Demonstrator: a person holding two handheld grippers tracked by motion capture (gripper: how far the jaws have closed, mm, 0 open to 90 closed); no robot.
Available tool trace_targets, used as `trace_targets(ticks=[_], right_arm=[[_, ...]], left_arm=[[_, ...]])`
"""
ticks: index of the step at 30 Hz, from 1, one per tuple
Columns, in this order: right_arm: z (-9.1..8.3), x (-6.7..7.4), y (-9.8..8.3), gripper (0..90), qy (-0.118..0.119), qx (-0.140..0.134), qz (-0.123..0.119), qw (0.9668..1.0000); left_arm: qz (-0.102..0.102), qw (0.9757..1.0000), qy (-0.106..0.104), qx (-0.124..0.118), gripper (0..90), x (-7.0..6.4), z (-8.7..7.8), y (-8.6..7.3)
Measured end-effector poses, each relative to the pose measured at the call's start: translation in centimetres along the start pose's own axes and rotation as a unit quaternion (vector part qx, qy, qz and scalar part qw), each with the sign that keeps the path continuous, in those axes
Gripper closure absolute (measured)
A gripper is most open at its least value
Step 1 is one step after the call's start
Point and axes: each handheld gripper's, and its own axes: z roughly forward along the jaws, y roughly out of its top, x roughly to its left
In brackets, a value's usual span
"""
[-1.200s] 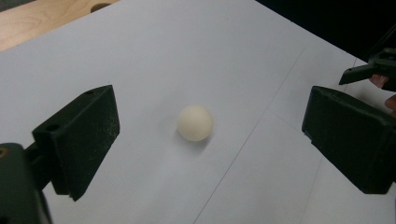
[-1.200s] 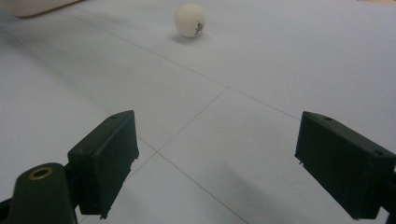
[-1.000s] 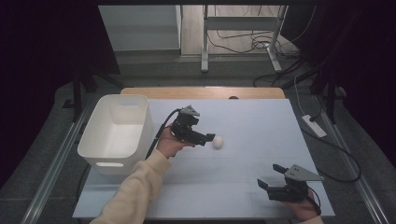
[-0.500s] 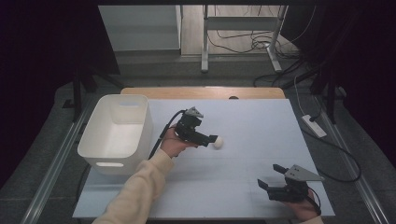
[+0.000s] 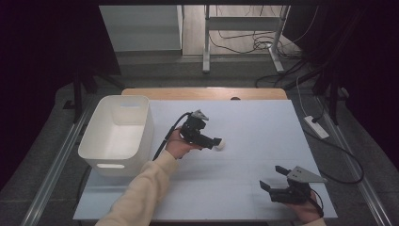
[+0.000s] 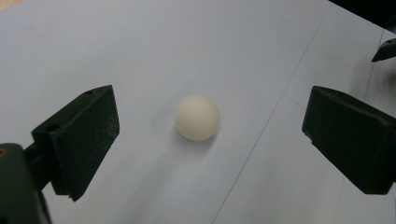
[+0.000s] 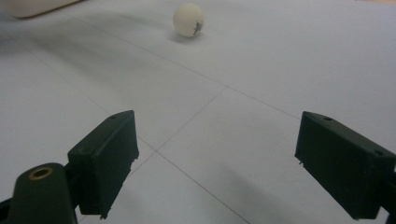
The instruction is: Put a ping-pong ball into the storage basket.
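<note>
White worktop (image 5: 263, 122) carries a white bin (image 5: 117, 136) at its left edge. Right tongs (image 5: 274, 181) rest spread near the front edge, bare surface around them. Left tongs (image 6: 205, 135) are spread around the ball (image 6: 197, 117), untouched, mid-worktop.

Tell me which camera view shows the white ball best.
The left gripper view: the white ball lies close and sharp on the table, between the open jaws of the left gripper, touching neither. The right gripper view shows it farther off, with a small printed mark. The high view shows it tiny, at the left gripper's tips.
</note>
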Motion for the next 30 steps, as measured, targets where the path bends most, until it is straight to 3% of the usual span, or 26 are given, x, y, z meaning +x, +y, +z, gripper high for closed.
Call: trace_targets(ticks=[30], right_arm=[[0.0, 0.0, 0.0, 13.0, 0.000, 0.000, 0.003, 1.0000]], left_arm=[[-0.012, 0.9997, -0.001, 0.021, 6.1, 0.6, 2.7, 0.0]])
